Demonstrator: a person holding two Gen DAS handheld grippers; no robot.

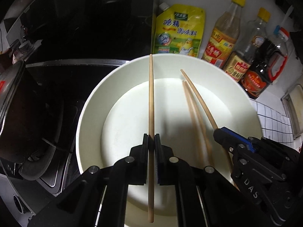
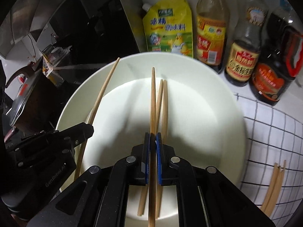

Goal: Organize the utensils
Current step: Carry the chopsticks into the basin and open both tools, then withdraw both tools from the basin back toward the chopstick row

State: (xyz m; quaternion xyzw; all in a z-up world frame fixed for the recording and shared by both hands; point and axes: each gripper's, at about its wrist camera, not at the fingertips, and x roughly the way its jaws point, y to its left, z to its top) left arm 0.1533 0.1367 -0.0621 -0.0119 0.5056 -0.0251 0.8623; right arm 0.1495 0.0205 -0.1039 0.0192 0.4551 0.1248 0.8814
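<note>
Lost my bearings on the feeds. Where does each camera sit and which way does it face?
Left wrist: on the left gripper, looking down its fingers at the white plate; right gripper shows at right.
Right wrist: on the right gripper, same plate; left gripper at left.
Shared: plate, a chopstick in each gripper, yellow pouch.

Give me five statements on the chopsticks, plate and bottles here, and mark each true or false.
1. The left gripper is shut on a chopstick. True.
2. The right gripper is open and holds nothing. False: it is shut on its own chopstick.
3. Two chopsticks lie on the plate. True.
4. The plate is black. False: it is white.
5. More chopsticks lie on the checked cloth. True.
</note>
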